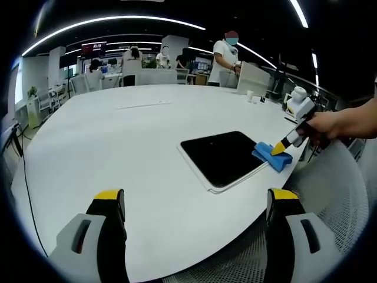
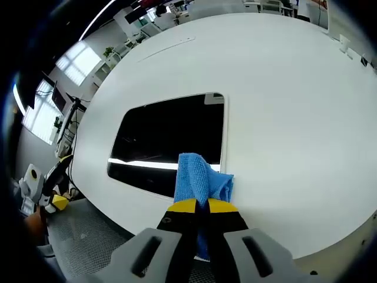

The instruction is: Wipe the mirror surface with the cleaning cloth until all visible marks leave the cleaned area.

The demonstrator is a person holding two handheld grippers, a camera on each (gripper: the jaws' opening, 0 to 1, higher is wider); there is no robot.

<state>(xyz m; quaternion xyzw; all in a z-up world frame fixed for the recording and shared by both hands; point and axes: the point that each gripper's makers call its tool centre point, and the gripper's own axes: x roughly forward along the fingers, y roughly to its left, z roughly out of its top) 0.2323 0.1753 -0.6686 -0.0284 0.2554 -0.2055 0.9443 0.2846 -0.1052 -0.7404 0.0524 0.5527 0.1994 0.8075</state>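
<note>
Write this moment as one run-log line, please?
right gripper: shut on blue cloth | cloth: on mirror edge | left gripper: open, empty, above table

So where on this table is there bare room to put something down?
The white table is bare between the mirror and the left gripper, and across its far half past the mirror. In the right gripper view, the stretch right of the mirror is bare too. It is crowded at the mirror's near corner, where the right gripper holds the blue cloth.
</note>
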